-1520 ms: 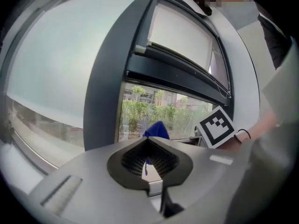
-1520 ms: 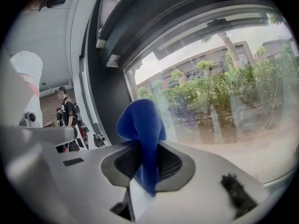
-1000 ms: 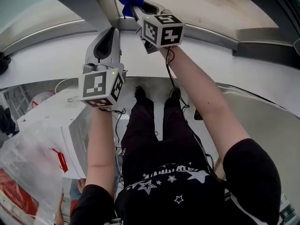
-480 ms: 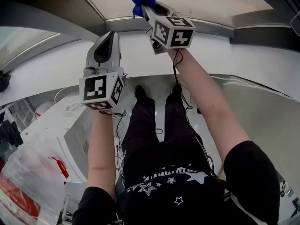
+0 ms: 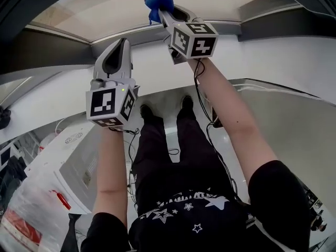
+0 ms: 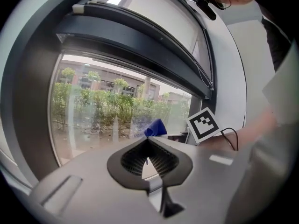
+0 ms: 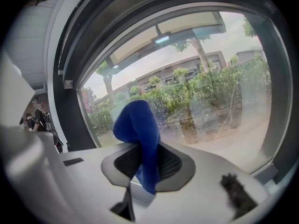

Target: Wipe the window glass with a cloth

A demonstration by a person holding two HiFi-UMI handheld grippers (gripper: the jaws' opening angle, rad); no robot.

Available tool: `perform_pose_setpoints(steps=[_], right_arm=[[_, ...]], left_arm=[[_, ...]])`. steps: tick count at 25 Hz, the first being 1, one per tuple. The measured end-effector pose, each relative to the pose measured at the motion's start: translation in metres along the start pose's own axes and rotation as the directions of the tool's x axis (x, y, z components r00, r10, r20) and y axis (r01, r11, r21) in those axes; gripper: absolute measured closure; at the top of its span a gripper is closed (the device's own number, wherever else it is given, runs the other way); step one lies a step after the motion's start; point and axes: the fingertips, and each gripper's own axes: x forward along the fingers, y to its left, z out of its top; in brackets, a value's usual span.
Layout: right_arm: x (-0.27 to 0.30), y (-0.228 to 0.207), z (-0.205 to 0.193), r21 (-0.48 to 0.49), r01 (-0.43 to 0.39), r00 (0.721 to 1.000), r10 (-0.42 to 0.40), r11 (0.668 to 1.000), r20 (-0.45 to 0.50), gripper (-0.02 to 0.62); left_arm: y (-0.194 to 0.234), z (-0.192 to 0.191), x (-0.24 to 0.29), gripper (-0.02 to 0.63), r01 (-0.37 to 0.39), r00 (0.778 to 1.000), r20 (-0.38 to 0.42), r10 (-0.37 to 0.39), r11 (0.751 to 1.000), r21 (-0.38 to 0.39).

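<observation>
Where cloth (image 7: 134, 124) bunches between clamped right gripper (image 7: 145, 148) jaws, left gripper (image 6: 148, 146) jaws closed

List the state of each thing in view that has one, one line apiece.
right hand-held gripper: shut on the blue cloth.
left hand-held gripper: shut, nothing between its jaws.
blue cloth: bunched, clamped, held up at the window glass; contact unclear.
window glass: streaked and smeared.

Three views, one shared window glass (image 5: 94, 12)
</observation>
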Motion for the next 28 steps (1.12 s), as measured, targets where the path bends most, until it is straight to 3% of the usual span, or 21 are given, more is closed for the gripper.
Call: perform_pose_setpoints(steps=[16, 28], right_arm=[[-0.112, -0.217, 0.033, 0.036, 0.170, 0.984, -0.171, 0.985, 0.045, 0.518], [-0.188, -0.361, 0.045, 0.130, 0.364, 0.921, -0.377, 0.922, 0.095, 0.518]], left_arm=[[-0.164, 0.006, 0.128, 0.598, 0.126, 0.992, -0.013, -0.126, 0.992, 0.019], [-0.265, -0.010, 0.191, 0.598, 0.223, 0.974, -0.047, -0.221, 0.974, 0.044]])
